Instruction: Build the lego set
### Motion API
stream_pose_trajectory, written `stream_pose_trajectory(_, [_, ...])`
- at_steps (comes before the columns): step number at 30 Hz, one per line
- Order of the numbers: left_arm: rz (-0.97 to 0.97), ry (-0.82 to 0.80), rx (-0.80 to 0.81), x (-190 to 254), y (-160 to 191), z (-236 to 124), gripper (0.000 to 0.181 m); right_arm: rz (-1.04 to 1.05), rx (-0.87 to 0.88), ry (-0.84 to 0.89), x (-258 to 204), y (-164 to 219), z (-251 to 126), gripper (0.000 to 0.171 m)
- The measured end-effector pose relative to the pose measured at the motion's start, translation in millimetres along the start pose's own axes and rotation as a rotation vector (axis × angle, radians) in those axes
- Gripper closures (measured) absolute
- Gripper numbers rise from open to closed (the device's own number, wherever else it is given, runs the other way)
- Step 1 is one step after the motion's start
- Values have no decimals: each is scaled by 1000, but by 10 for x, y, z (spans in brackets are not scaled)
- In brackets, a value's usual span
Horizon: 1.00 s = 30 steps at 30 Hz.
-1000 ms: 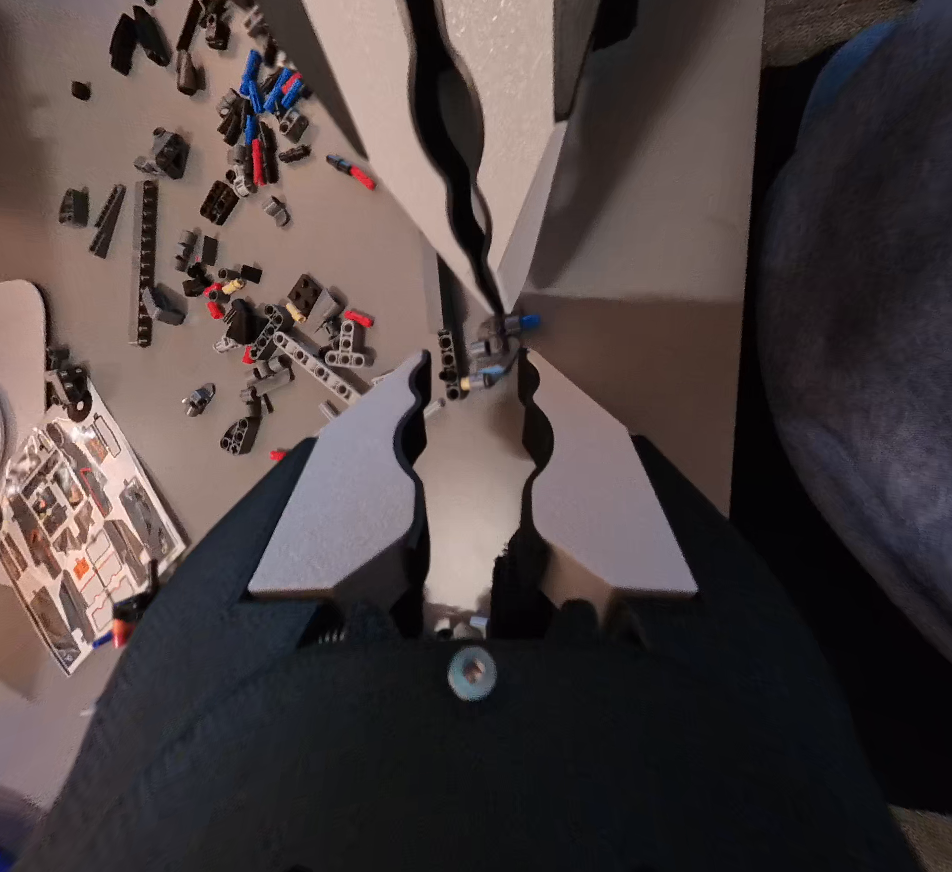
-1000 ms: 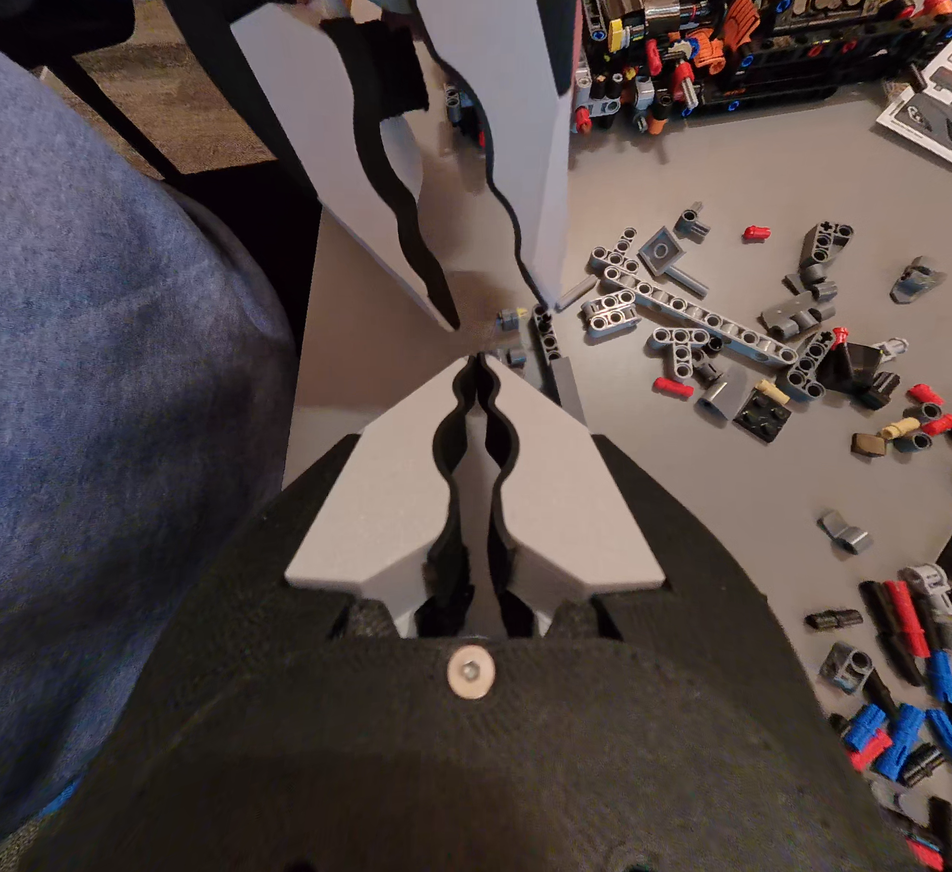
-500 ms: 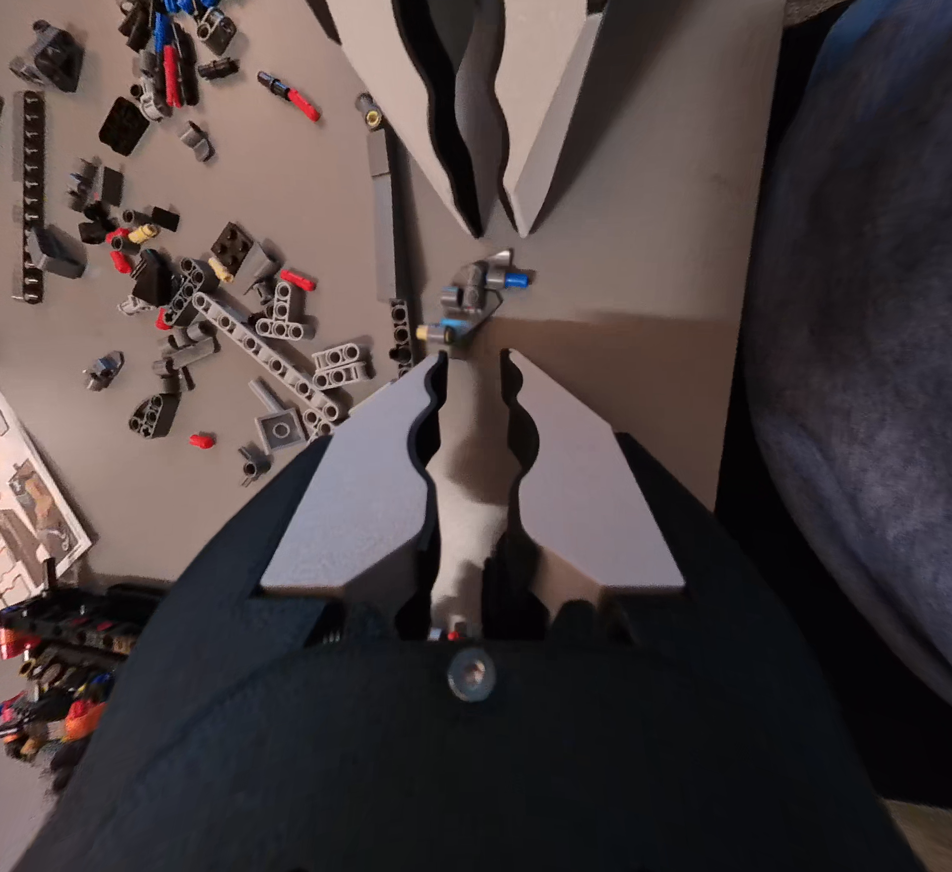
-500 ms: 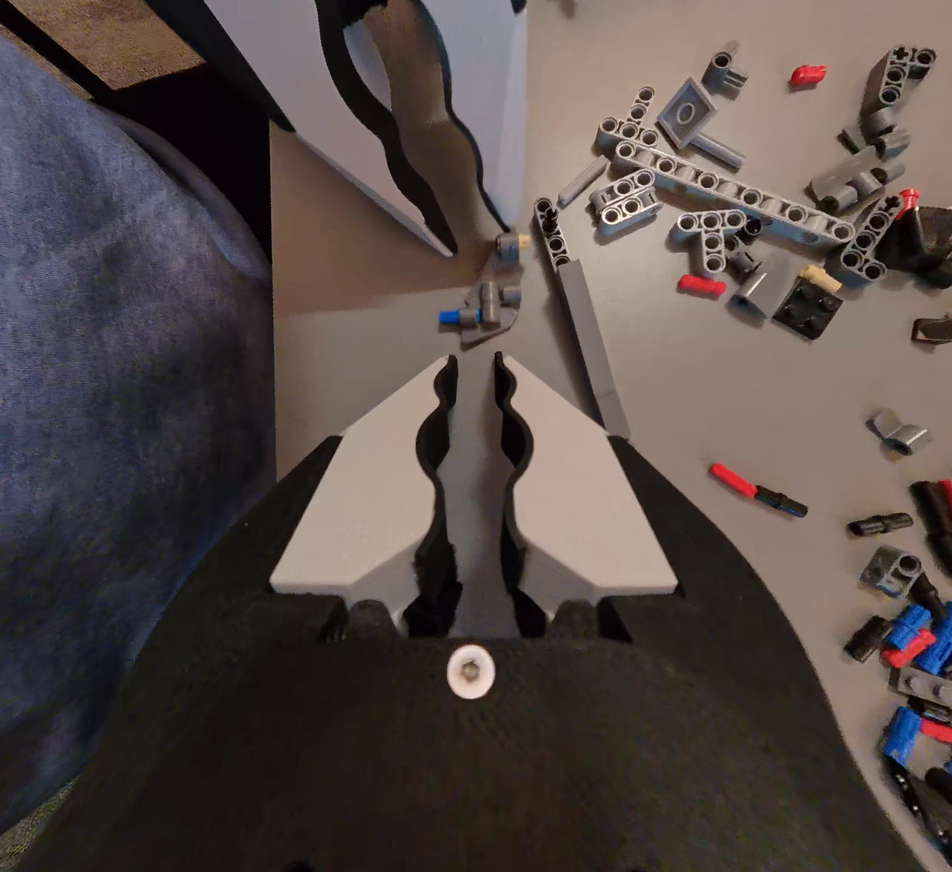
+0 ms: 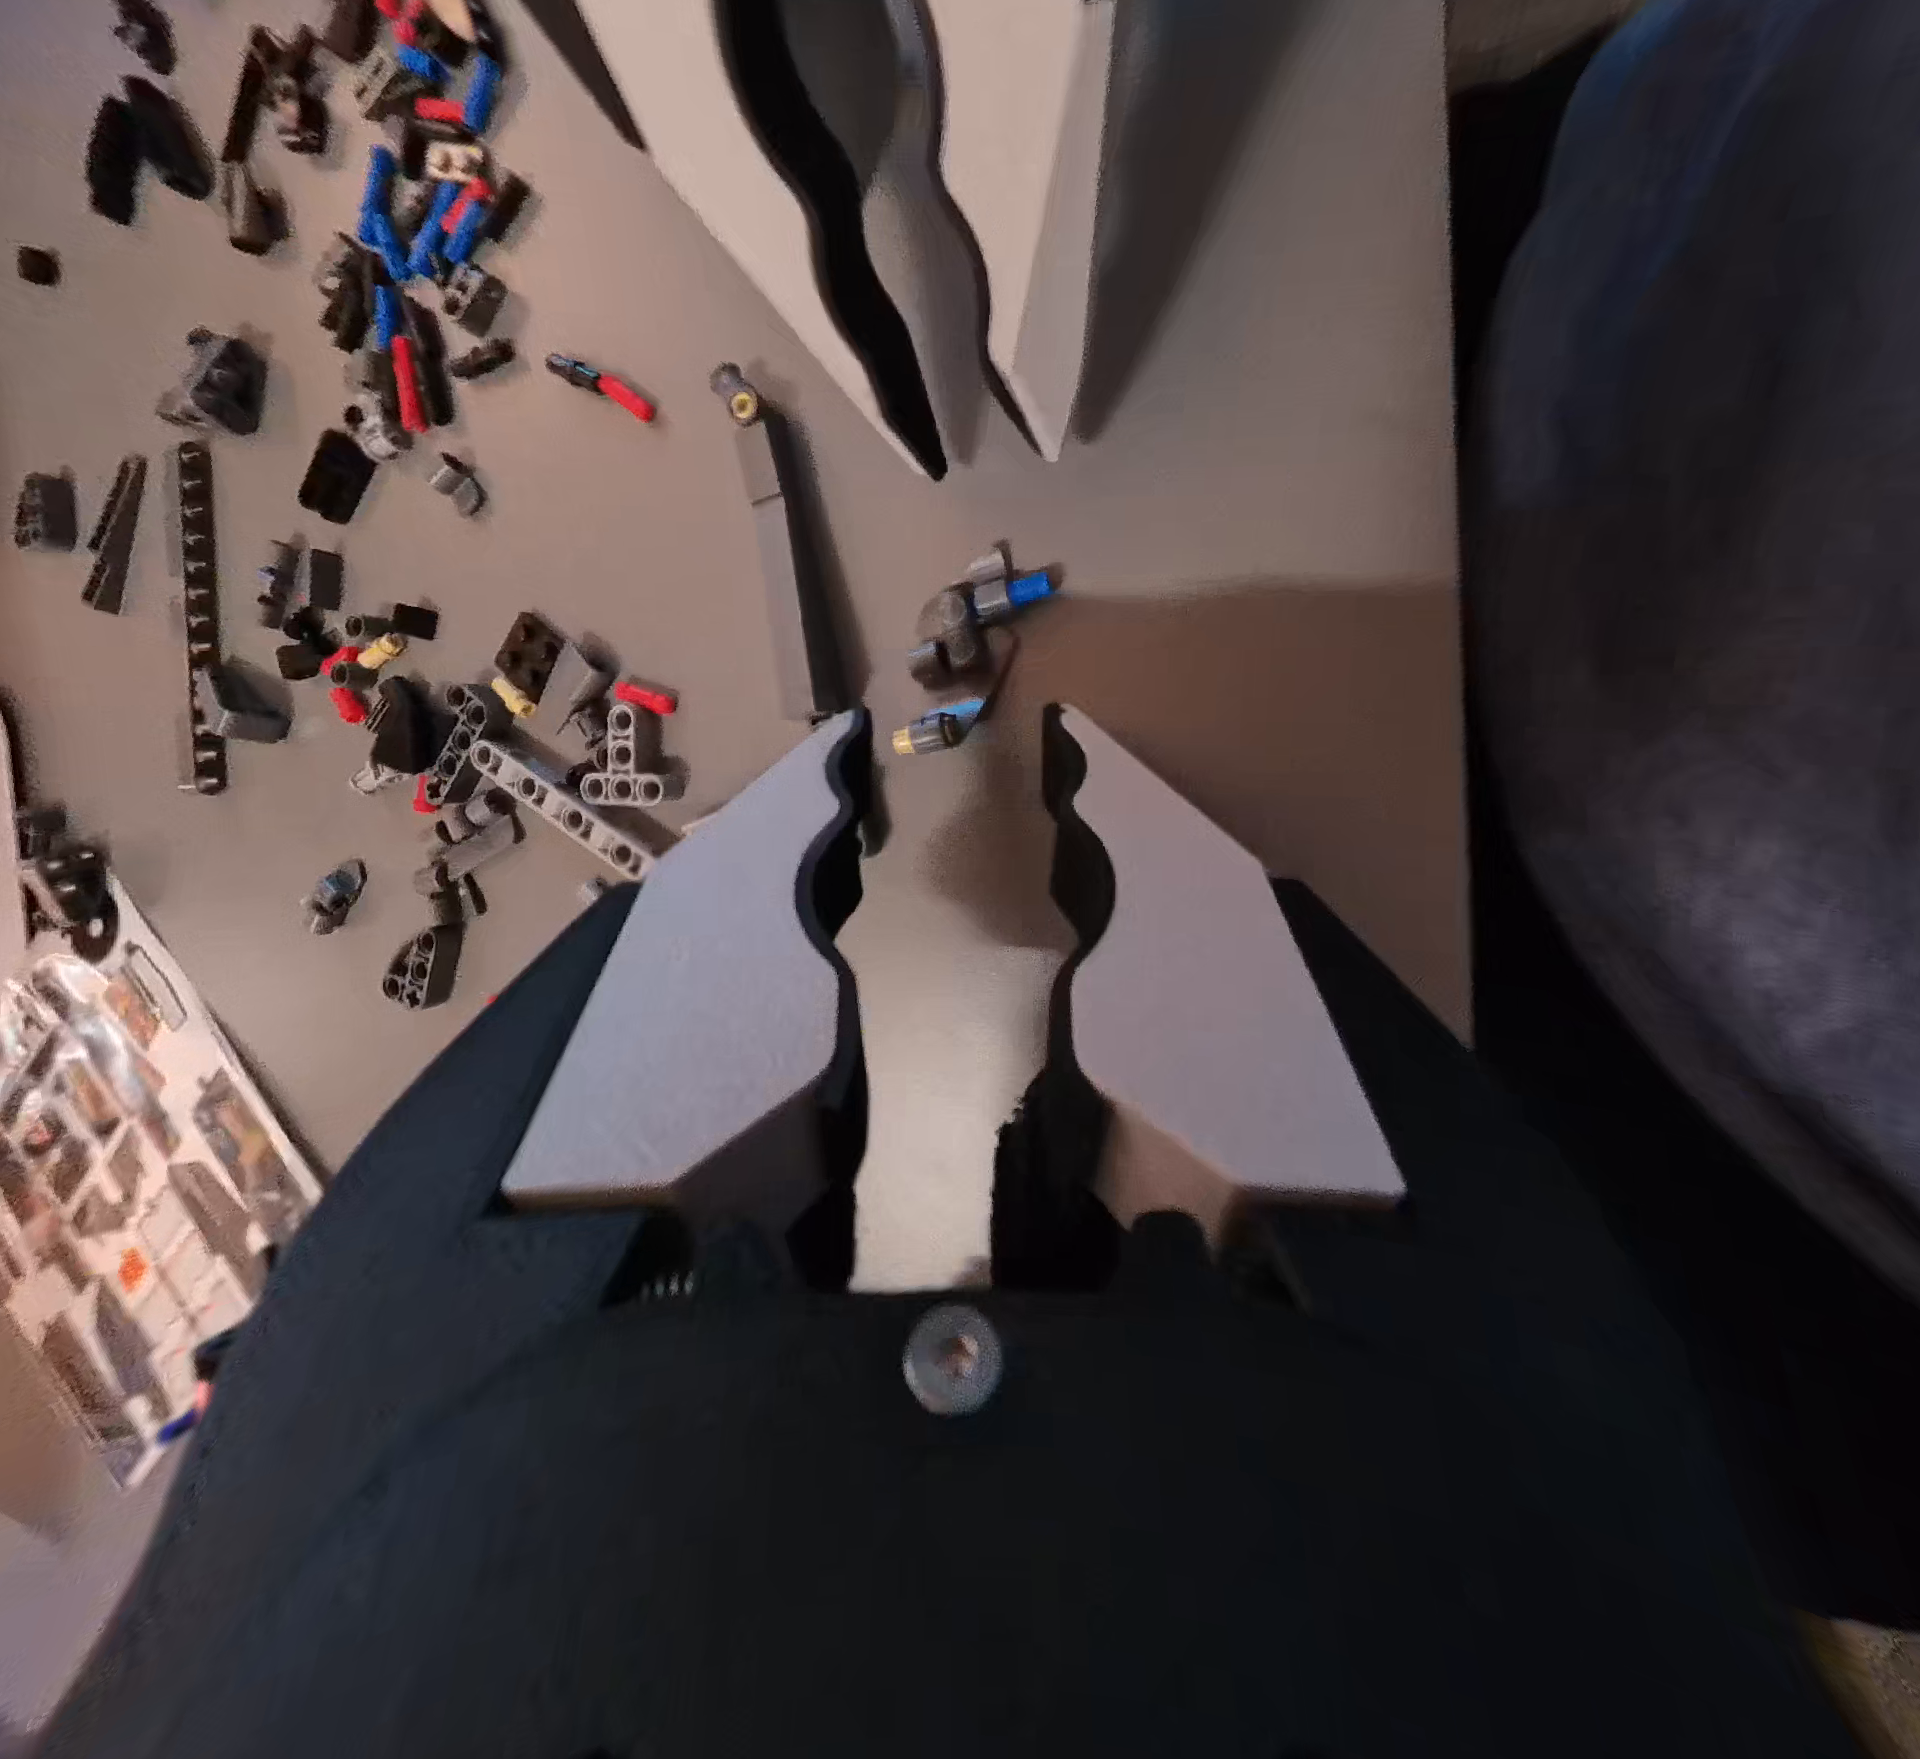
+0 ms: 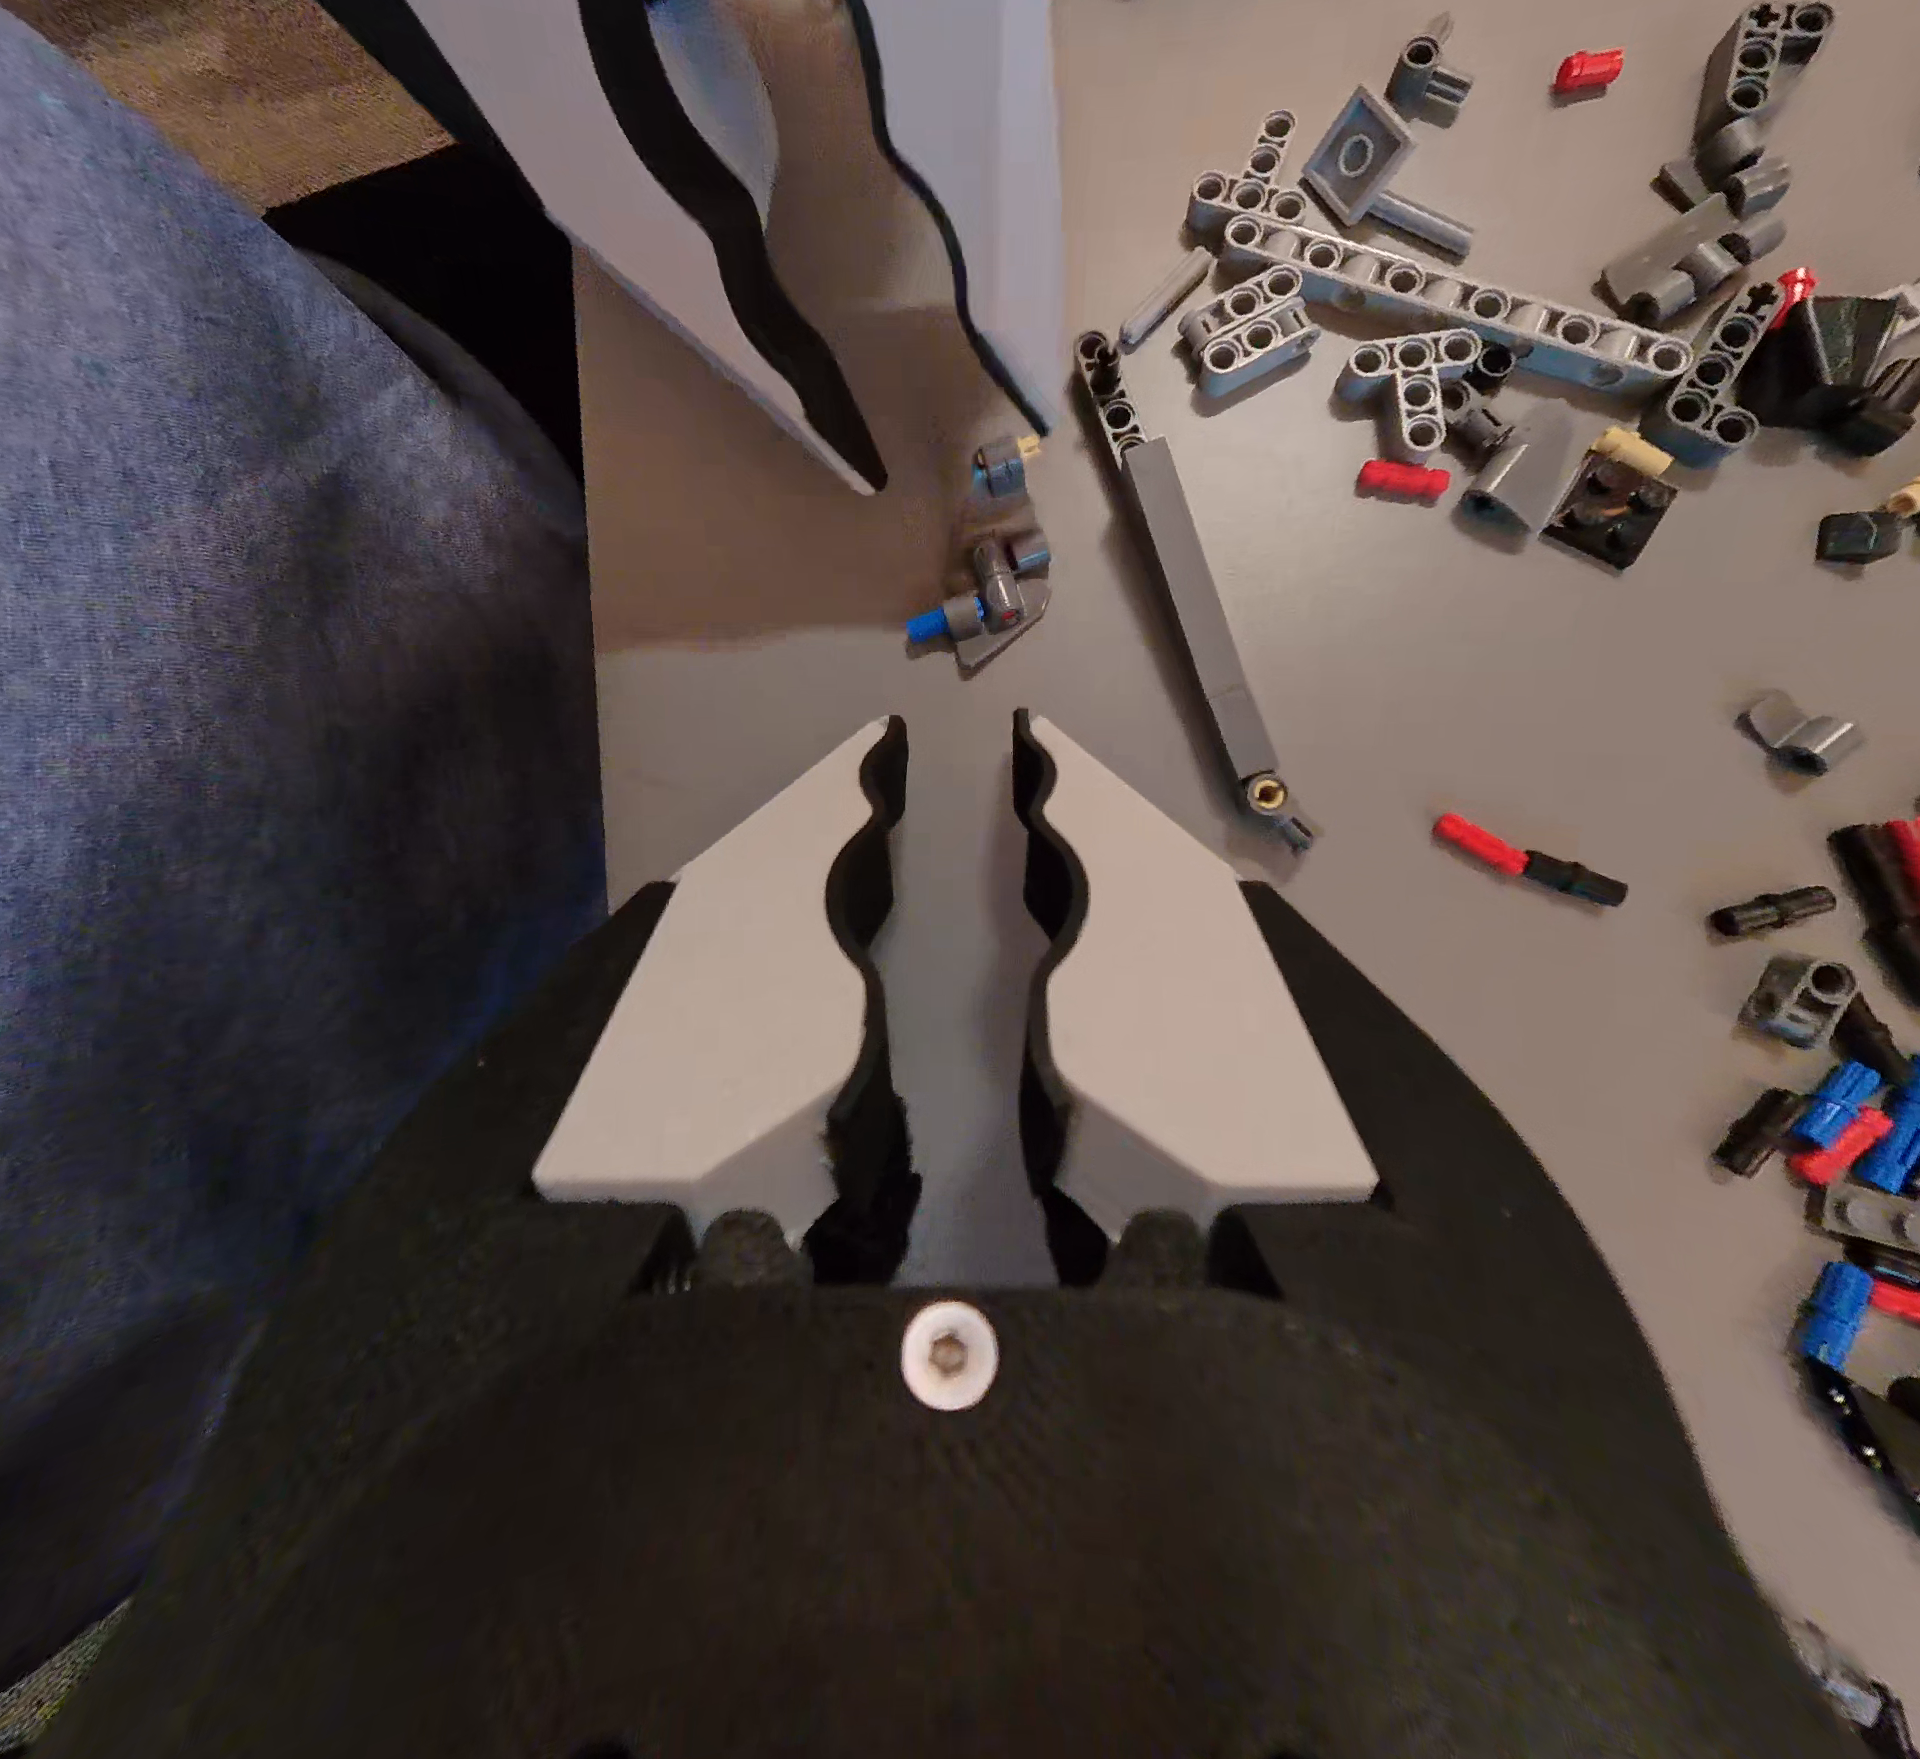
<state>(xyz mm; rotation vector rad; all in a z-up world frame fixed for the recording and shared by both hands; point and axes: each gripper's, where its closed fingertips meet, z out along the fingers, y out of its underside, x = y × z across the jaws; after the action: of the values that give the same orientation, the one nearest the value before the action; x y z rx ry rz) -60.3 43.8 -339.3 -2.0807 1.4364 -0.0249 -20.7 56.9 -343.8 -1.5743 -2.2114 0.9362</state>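
Carpeted room (office-like): grey table (image 6: 1351, 670), carpet (image 6: 187, 47)

The left gripper (image 5: 951, 727) hangs over the counter (image 5: 1247, 691) close to its edge, fingers (image 5: 748, 930) parted with bare surface between them. Just beyond the fingertips lies a small grey assembly with a blue pin (image 5: 977, 613), and beside it a little blue and tan pin (image 5: 935, 729). A long dark grey beam (image 5: 784, 566) lies alongside, farther from the edge. The right gripper (image 5: 997, 452) points in from the opposite side, its fingers apart too. Farther in from the edge lies a scatter of black, grey, blue and red loose pieces (image 5: 416, 255), and a sticker sheet (image 5: 125, 1169) near the corner. The frame is slightly blurred.
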Motion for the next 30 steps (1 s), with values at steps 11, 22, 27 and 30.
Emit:
stream_pose_trajectory(11, [-216,118,29,423,-177,47,142,8,10,0,-25,54,-76,152])
stream_pose_trajectory(22, [-269,76,40,134,-90,112,147,130,87,-115,-292,5,-74,150])
stream_pose_trajectory(27, [-280,82,57,158,-167,185,156,174,60,-56,-189,42,36,150])
stream_pose_trajectory(30, [-287,25,70,129,-191,211,163,223,101,-61,-97,10,6,146])
